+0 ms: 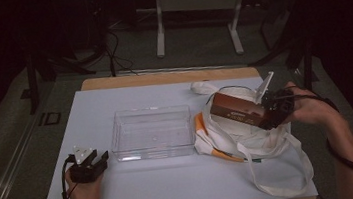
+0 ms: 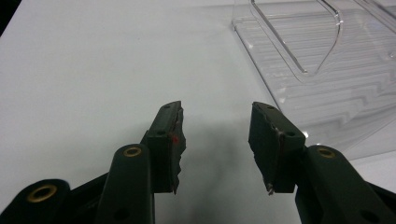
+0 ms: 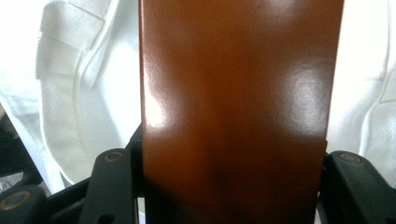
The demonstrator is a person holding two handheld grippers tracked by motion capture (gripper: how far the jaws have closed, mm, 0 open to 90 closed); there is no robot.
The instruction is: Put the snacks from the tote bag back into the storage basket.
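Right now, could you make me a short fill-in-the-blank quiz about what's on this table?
1. The right gripper holds a ____ box.
2. That box hangs above a white cloth ____.
3. The clear tray is ____.
4. The left gripper has its jaws ____.

Missing words: brown; bag; empty; open

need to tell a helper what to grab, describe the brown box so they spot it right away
Start at the white table and go right of the clear plastic tray to the white cloth bag. Above it, the right gripper holds a glossy brown box, the one dark, hard-edged thing among soft white fabric.
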